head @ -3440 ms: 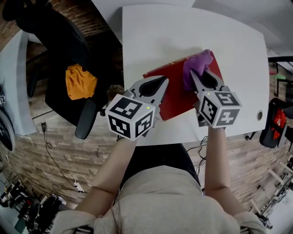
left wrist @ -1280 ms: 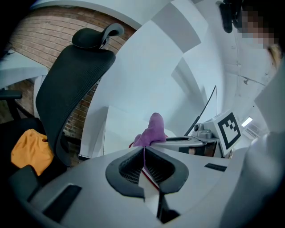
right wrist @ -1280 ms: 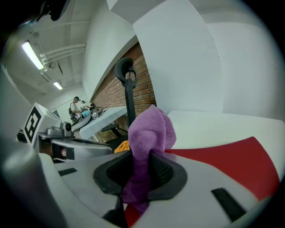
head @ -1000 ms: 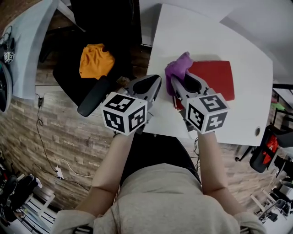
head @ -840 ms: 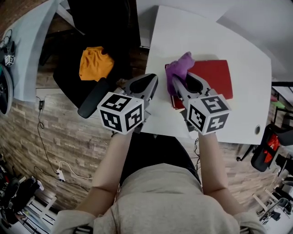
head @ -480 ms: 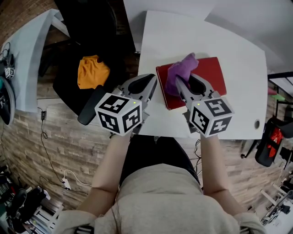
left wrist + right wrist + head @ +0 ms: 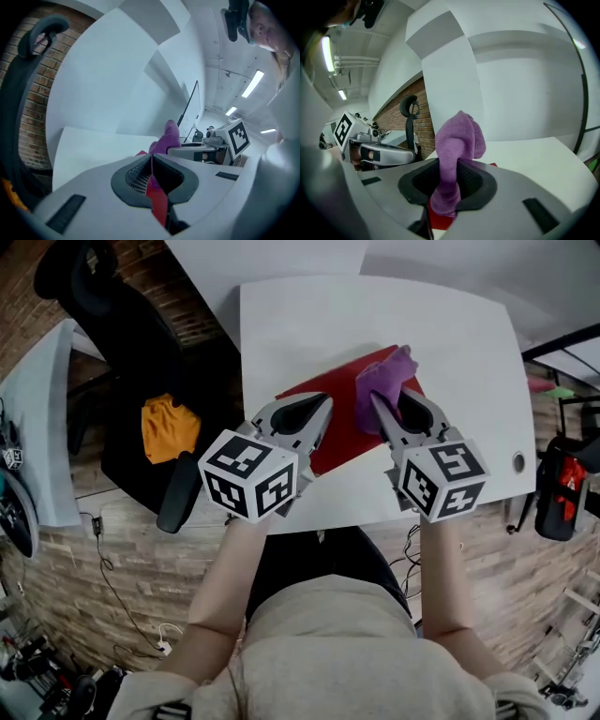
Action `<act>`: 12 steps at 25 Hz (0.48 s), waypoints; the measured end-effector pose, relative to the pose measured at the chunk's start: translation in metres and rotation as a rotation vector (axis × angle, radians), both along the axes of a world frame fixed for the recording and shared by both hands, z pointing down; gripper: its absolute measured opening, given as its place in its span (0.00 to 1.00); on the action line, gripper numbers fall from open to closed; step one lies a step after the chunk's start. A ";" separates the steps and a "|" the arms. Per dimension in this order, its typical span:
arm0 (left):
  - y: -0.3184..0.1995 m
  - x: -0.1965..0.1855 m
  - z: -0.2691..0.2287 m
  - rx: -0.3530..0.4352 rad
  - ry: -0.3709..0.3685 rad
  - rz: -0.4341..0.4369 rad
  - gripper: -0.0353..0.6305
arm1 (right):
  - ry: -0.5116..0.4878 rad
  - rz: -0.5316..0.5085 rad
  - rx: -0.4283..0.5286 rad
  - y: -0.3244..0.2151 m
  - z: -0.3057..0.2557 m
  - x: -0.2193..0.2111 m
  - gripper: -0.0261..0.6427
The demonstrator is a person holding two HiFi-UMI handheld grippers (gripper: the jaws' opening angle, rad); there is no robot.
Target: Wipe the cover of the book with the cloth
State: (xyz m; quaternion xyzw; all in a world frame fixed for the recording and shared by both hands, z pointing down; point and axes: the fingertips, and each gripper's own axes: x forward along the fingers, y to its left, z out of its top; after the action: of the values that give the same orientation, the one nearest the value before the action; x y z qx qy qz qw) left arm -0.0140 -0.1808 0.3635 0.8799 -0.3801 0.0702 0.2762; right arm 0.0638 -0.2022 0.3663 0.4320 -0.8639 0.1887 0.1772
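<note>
A red book lies slanted on the white table. My right gripper is shut on a purple cloth, which bunches up past the jaw tips onto the book's far right part. In the right gripper view the cloth stands up between the jaws of that gripper, with red cover showing below. My left gripper is shut, its tip over the book's near left part. Its own view shows the tips of the left gripper meeting, a strip of red beneath them, and the cloth beyond.
A black office chair with an orange cloth on its seat stands left of the table. The table's near edge runs just under both grippers. A round cable hole sits near the right corner. A red and black object is at the far right.
The right gripper has carried the cloth from the book's left part across the cover to its far right part. The left gripper now reaches over the book's near left instead of beside it.
</note>
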 end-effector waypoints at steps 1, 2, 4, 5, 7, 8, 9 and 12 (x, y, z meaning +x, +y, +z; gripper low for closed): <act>-0.002 0.006 -0.001 0.001 0.000 0.015 0.09 | -0.004 0.013 0.001 -0.002 -0.002 0.006 0.19; -0.004 0.012 -0.002 0.002 0.000 0.030 0.09 | -0.007 0.027 0.004 -0.004 -0.004 0.012 0.19; -0.008 0.023 -0.004 0.002 0.000 0.063 0.09 | -0.011 0.059 0.009 -0.006 -0.008 0.024 0.19; -0.010 0.029 -0.005 0.003 0.001 0.079 0.09 | -0.014 0.074 0.011 -0.007 -0.010 0.029 0.19; -0.015 0.038 -0.007 0.008 0.001 0.106 0.09 | -0.012 0.096 0.014 -0.009 -0.011 0.039 0.19; -0.017 0.043 -0.008 0.011 0.001 0.118 0.09 | -0.006 0.106 0.017 -0.010 -0.011 0.044 0.19; -0.019 0.047 -0.008 0.013 -0.001 0.130 0.09 | 0.000 0.117 0.018 -0.011 -0.011 0.049 0.19; -0.026 0.061 -0.007 0.011 0.003 0.156 0.09 | 0.009 0.150 0.019 -0.014 -0.009 0.064 0.19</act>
State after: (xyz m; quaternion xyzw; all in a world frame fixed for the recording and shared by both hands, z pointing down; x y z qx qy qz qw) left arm 0.0466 -0.2069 0.3568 0.9084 -0.3105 0.0882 0.2657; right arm 0.1278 -0.2157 0.3571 0.4979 -0.8301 0.1912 0.1624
